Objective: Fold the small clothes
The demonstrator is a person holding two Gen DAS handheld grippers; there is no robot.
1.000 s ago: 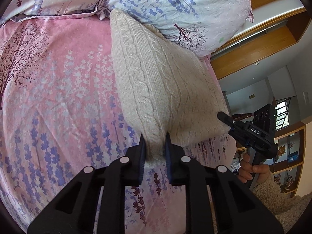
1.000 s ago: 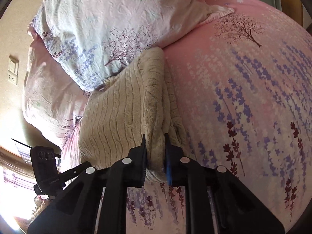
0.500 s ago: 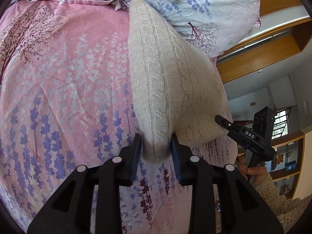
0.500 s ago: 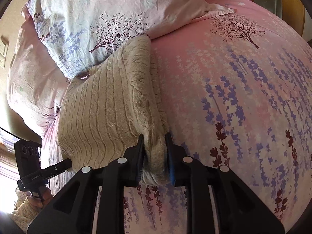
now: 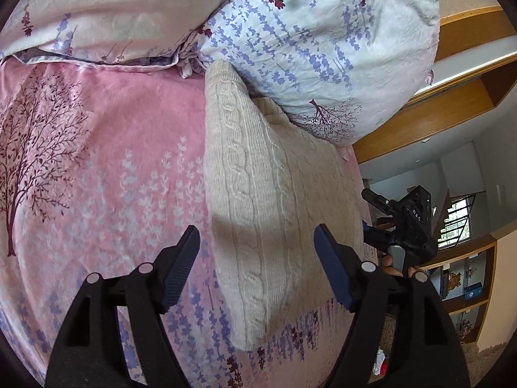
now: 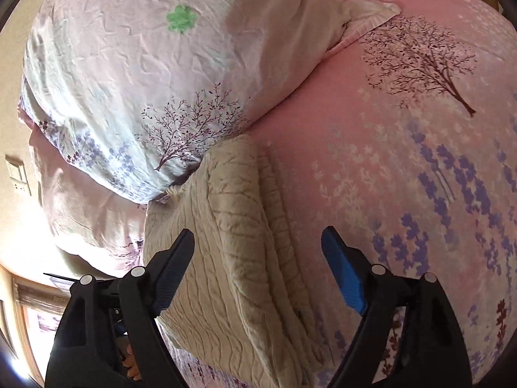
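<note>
Only leftward: other gripper (image 5: 371,216), shelves (image 5: 465,284).

Left gripper (image 5: 257,260) pitched downward, jaws opening, pads pressing nothing. Right gripper (image 6: 258,263) likewise: jaws opening, clear of contact, pitched downward.

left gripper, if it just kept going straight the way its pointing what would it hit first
Most likely the folded cream cable-knit sweater. The left gripper has its jaws opening with the sweater's near corner between them, untouched by the pads. Beyond it sits the floral pillow, though depth is hard to judge here.
</note>
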